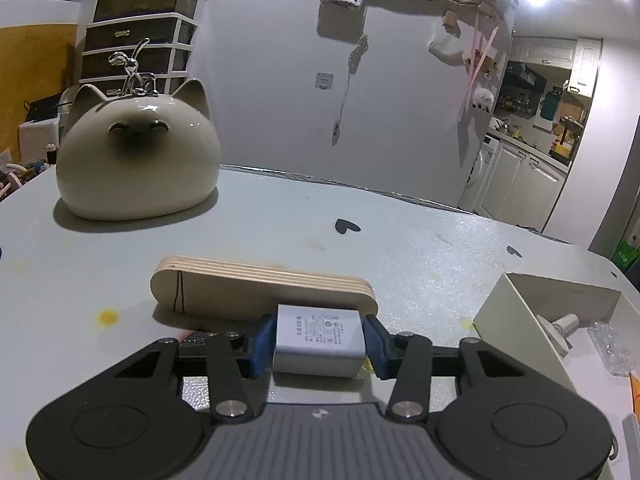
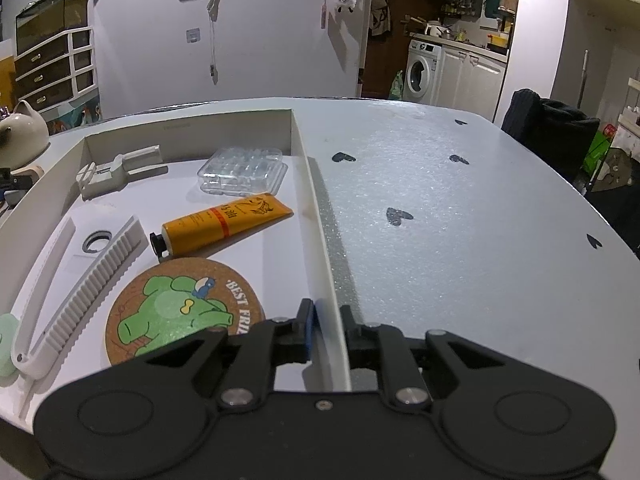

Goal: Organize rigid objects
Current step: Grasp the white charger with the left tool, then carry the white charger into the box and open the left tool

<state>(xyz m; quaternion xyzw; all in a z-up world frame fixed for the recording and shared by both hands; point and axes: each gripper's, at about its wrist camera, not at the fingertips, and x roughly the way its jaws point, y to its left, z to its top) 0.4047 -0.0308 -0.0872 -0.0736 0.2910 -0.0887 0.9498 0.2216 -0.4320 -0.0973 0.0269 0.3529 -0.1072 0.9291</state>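
In the lower centre of the left wrist view, my left gripper [image 1: 320, 344] has its blue pads pressed against both sides of a small white power adapter [image 1: 320, 342], gripping it just above the table [image 1: 400, 248], I judge for carrying to the box. A rounded plywood block [image 1: 260, 294] lies just behind it; a ceramic cat [image 1: 138, 156] sits at upper left. In the right wrist view, my right gripper [image 2: 326, 330] pinches the white box [image 2: 316, 200] by its right wall, probably to steady it. Inside lie an orange tube [image 2: 224, 222], a cork coaster [image 2: 180, 312], a clear plastic case [image 2: 244, 170] and a white comb [image 2: 80, 280].
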